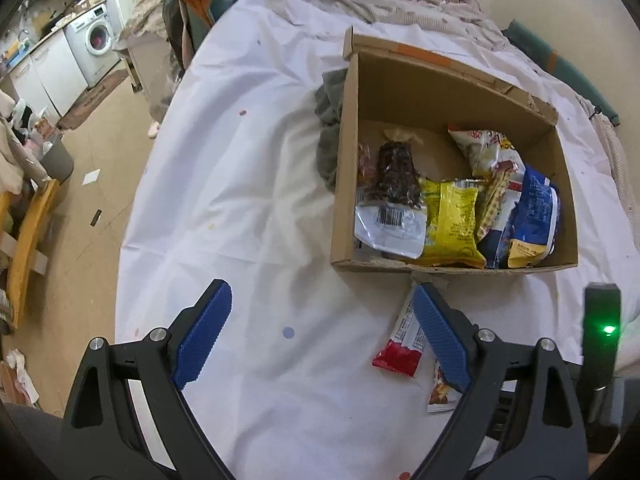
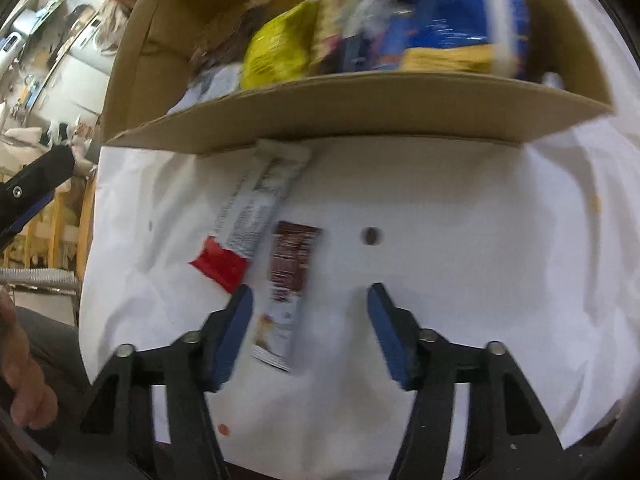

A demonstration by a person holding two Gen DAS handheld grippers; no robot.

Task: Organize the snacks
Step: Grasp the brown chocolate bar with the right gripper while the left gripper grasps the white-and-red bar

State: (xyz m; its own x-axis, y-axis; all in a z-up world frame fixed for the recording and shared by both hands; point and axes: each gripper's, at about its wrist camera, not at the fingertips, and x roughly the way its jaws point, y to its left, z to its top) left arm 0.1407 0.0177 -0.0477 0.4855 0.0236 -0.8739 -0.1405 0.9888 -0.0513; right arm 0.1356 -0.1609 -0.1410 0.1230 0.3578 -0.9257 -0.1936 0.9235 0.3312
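I'm clearing the last loose snacks into the box (image 1: 452, 268). Two bars are lying on the sheet (image 2: 460, 240) just before it: the red bar (image 2: 240, 232) and the brown bar (image 2: 286, 292). My right gripper (image 2: 310, 328) is hanging released over the brown bar, not gripping. My left gripper (image 1: 322, 332) is gaping, empty. Next I'm judging a centred, gentle pinch.

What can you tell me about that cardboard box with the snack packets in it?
The cardboard box is plain brown, open at the top, with low walls, a torn near rim and an orange strip on its far flap. It stands upright on the white sheet. Inside lie several packets, among them a yellow one and a blue one, crowded toward the near side. A grey-green cloth lies against its left wall.
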